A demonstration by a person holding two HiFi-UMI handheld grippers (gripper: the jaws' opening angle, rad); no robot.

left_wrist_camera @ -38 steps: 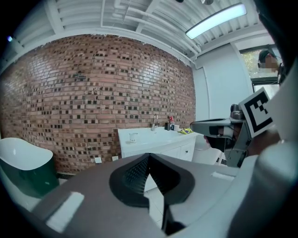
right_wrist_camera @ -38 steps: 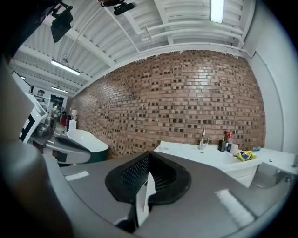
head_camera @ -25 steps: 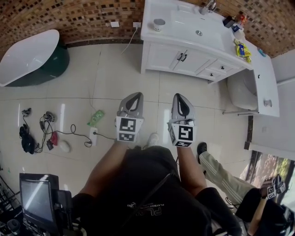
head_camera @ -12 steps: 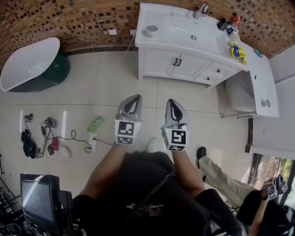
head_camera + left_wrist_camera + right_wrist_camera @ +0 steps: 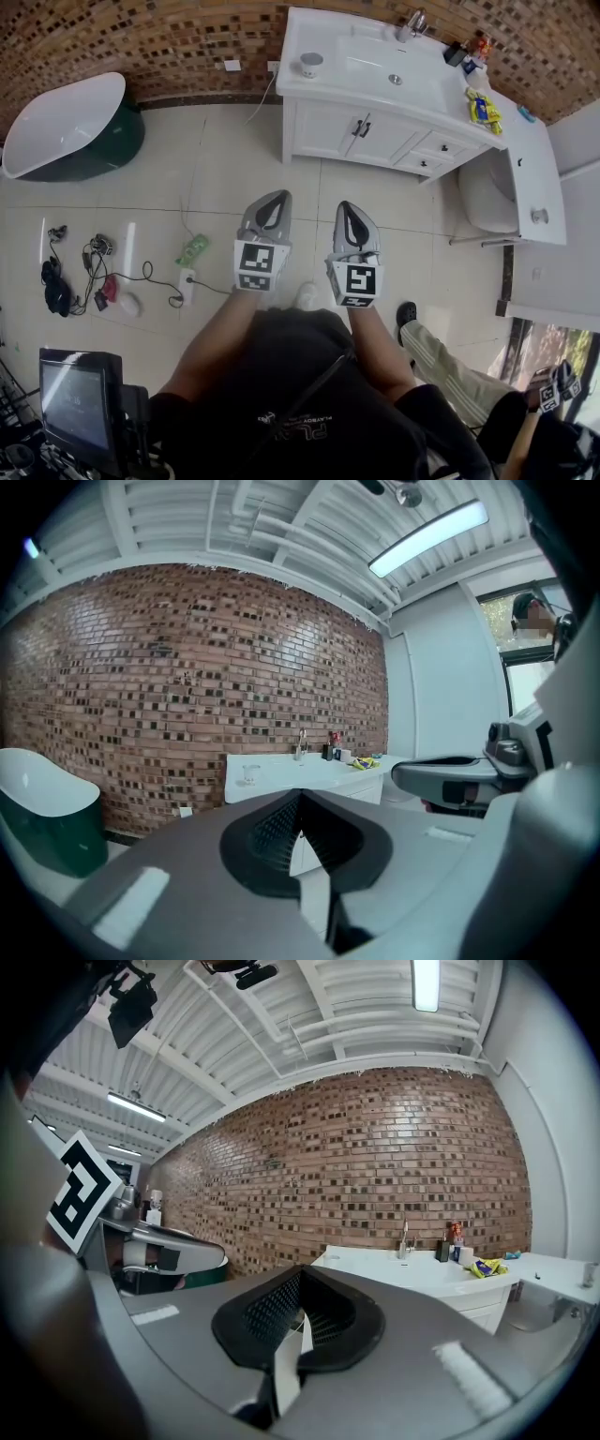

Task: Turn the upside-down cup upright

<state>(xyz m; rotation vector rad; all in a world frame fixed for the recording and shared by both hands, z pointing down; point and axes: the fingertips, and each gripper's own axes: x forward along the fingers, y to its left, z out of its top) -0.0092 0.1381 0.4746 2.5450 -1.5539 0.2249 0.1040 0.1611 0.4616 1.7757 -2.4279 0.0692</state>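
The cup (image 5: 310,64) is small and clear and stands mouth down on the left end of the white vanity top (image 5: 352,70). The left gripper view shows the cup (image 5: 248,774) far off on the counter. My left gripper (image 5: 277,195) and right gripper (image 5: 346,205) are held side by side over the tiled floor, well short of the vanity. Both point toward it. The left gripper (image 5: 300,795) has its jaws together with nothing between them. So does the right gripper (image 5: 300,1273).
A white and green bathtub (image 5: 66,122) stands at the left by the brick wall. The sink has a faucet (image 5: 412,21), bottles (image 5: 469,45) and a yellow packet (image 5: 483,105). A toilet (image 5: 487,192) is at right. Cables (image 5: 94,272) and a power strip (image 5: 187,286) lie on the floor. A seated person's leg (image 5: 450,366) is at lower right.
The head view has shifted, so the vanity now sits further left and lower in the picture. The right gripper has drawn a little closer to the left one. Both stay shut.
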